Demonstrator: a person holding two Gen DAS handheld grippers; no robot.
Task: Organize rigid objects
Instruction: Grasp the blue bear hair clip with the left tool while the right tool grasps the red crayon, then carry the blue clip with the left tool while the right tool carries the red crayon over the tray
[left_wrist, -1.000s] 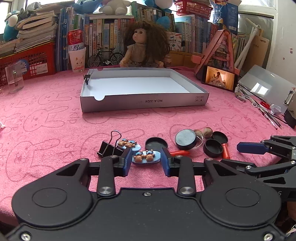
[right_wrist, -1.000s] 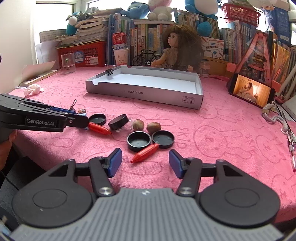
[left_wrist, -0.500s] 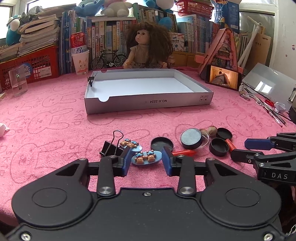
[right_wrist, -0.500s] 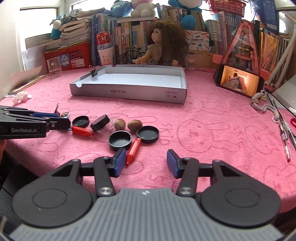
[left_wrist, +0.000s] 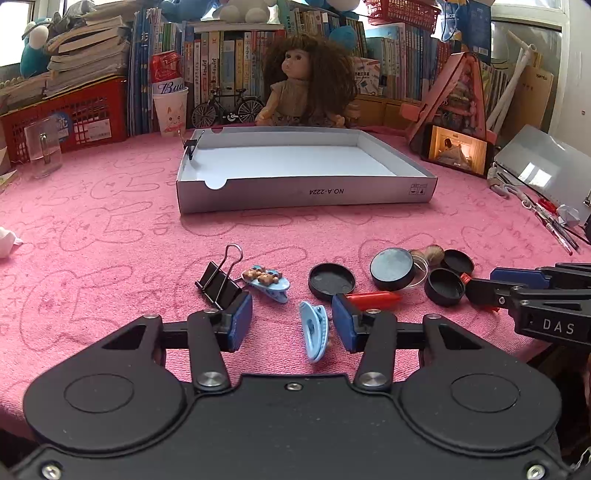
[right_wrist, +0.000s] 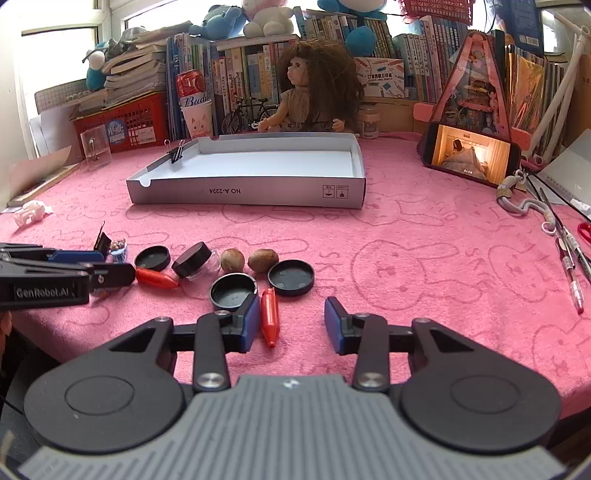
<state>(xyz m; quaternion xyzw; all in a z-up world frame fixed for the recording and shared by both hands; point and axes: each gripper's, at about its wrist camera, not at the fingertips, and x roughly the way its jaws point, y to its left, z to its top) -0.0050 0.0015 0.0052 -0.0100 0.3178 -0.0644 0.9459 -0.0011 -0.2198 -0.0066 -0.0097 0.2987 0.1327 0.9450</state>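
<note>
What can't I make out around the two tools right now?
- Left wrist view: the blue clip stands on edge between the left tool pads; its bear side is hidden.
- Right wrist view: the right tool is around the red crayon; left-pad contact is unclear.

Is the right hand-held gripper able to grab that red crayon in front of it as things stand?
Probably yes. The red crayon lies on the pink cloth between the open fingers of the right hand-held gripper, close by its left finger, with nothing on top. Its jaws have just been closing. A black lid sits close behind.
</note>
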